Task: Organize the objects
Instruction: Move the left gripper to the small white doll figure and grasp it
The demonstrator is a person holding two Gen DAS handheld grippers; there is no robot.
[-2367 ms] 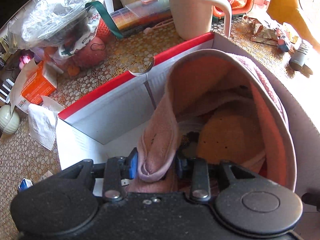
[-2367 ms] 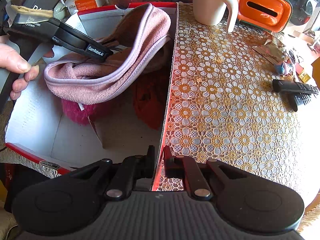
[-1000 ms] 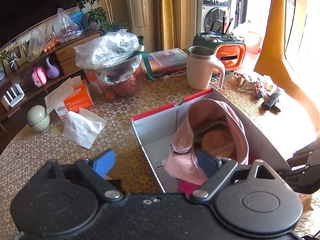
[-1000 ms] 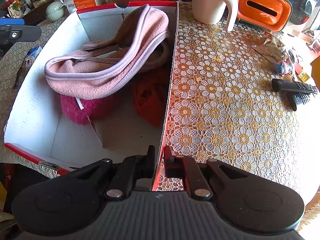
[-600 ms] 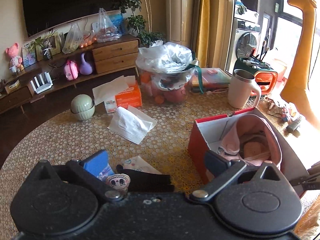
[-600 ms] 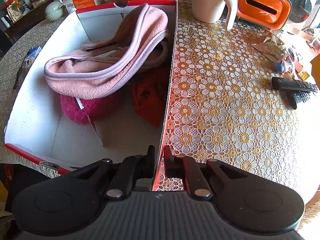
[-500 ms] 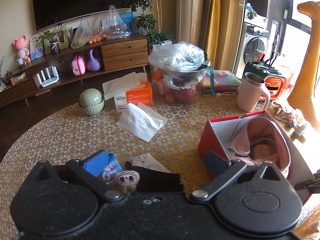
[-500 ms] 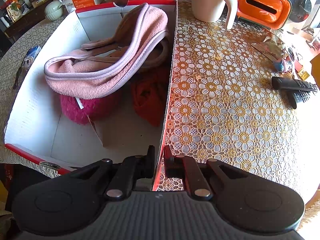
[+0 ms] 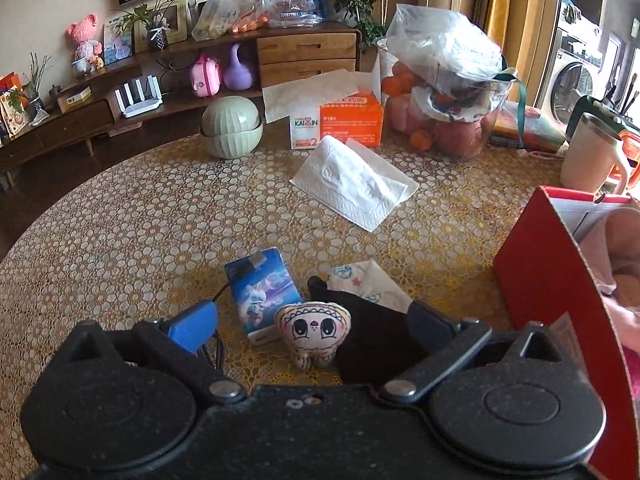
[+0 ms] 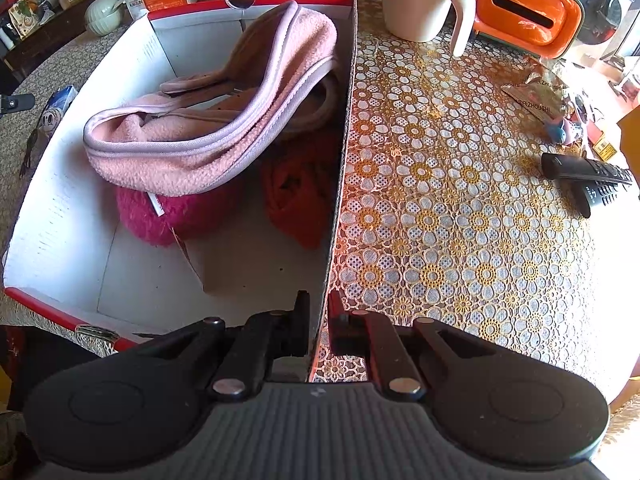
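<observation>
Since the earlier frames, left gripper [image 9: 310, 326] has released the pink hat [image 10: 208, 128] into the box [image 10: 52, 208] and swung off it, over the tablecloth [image 9: 140, 216] beside the box's red wall. Jaws wide apart, empty, straddling a plush tooth [image 9: 314, 330]. Right gripper [image 10: 319, 320] unmoved, clamped on the box's right wall at its near corner.

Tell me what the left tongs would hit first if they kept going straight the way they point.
Most likely the small plush toy, which sits midway between the open left tongs, with a black cloth beside it. Depth is hard to judge.
</observation>
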